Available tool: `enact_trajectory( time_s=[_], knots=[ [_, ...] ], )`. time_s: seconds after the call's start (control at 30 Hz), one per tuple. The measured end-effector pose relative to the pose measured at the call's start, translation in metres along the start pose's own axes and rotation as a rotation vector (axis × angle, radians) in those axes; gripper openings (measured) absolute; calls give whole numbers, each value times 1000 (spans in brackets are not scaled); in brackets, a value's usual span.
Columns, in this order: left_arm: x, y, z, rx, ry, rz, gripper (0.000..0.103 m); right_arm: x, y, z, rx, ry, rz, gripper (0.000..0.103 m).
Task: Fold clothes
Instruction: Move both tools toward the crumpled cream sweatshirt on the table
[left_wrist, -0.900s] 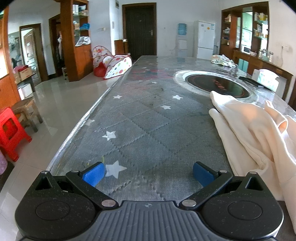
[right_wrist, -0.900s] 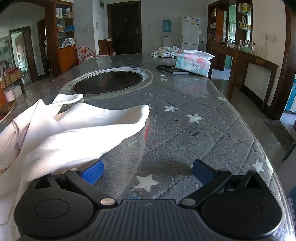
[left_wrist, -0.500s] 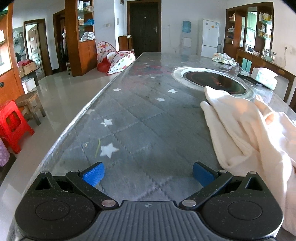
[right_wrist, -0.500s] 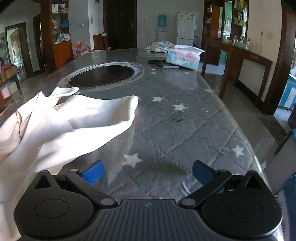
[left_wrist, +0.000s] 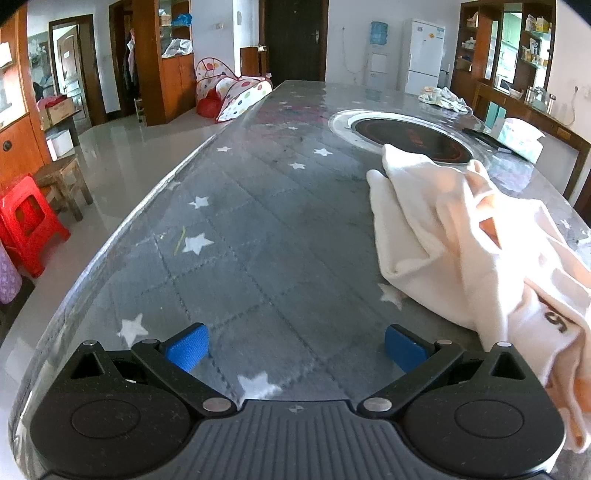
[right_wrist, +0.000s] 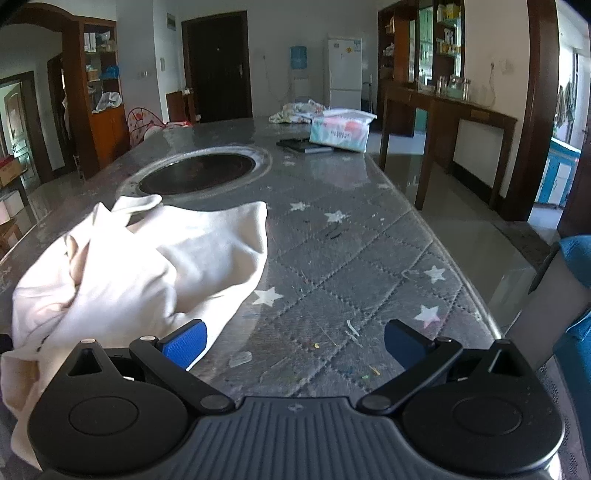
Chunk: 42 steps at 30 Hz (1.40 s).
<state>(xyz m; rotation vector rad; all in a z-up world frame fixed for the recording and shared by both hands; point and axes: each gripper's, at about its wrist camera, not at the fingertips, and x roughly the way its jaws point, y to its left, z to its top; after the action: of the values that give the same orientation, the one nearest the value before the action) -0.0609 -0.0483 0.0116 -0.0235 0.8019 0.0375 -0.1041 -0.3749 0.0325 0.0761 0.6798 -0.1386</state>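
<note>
A cream-white garment (left_wrist: 454, 236) lies crumpled on the long grey star-patterned table (left_wrist: 240, 240), to the right in the left wrist view and to the left in the right wrist view (right_wrist: 147, 269). My left gripper (left_wrist: 295, 347) is open and empty, above the bare table, left of the garment. My right gripper (right_wrist: 293, 343) is open and empty, its left blue pad (right_wrist: 184, 343) just over the garment's near edge.
A round black cooktop (right_wrist: 199, 175) is set into the table beyond the garment. A tissue pack (right_wrist: 340, 129), a dark flat object (right_wrist: 303, 144) and a bundle of cloth (right_wrist: 295, 110) lie at the far end. A red stool (left_wrist: 27, 225) stands on the floor at left.
Both grippers have pulled back toward the table's near end and risen; the garment now appears farther away. Both stay open and empty. The garment looks more bunched.
</note>
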Motion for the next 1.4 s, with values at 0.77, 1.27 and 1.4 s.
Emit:
enact_trajectory(
  time_s=[0.77, 1.27, 1.4],
  knots=[
    [-36, -21, -16, 54, -22, 1, 103, -40, 29, -20, 0, -10, 90, 103],
    [-49, -31, -30, 89, -34, 4, 103, -54, 40, -35, -10, 0, 121, 103],
    [-52, -35, -31, 102, -37, 5, 103, -57, 46, -36, -20, 3, 134, 103]
  ],
)
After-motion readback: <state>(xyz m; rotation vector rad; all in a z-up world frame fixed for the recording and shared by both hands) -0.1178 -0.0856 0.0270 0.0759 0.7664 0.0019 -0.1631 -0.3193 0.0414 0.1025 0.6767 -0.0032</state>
